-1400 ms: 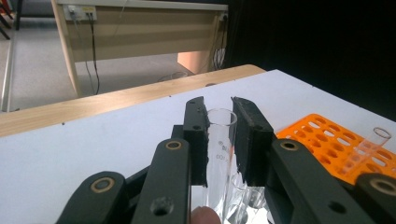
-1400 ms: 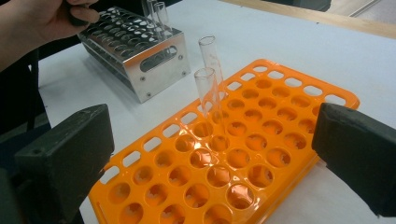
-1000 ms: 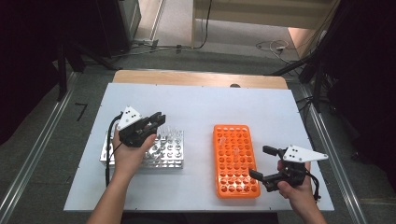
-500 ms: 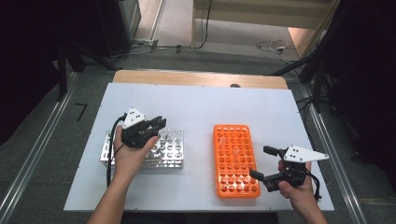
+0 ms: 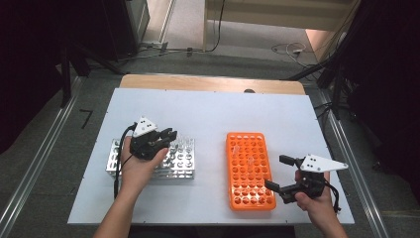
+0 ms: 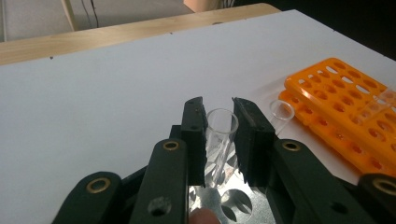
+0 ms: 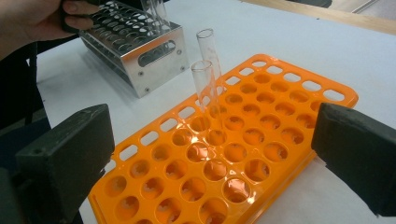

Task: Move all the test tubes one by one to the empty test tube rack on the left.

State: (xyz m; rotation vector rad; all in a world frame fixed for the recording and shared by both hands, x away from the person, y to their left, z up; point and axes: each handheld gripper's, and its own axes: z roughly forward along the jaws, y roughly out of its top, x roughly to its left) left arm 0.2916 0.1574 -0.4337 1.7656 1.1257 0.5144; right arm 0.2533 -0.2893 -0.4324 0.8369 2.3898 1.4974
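Pinching a clear tube (image 6: 219,140) between my left claw (image 6: 219,135) over the metal rack (image 5: 181,161) at the tabletop's (image 5: 208,114) left; my right claw (image 5: 281,172) gapes beside the orange rack (image 5: 250,173).

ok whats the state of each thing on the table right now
left gripper: shut on a clear test tube, over the metal rack
right gripper: open, holding nothing, beside the orange rack
metal rack: flat on the table
orange rack: flat, two clear tubes standing in its holes, most holes free
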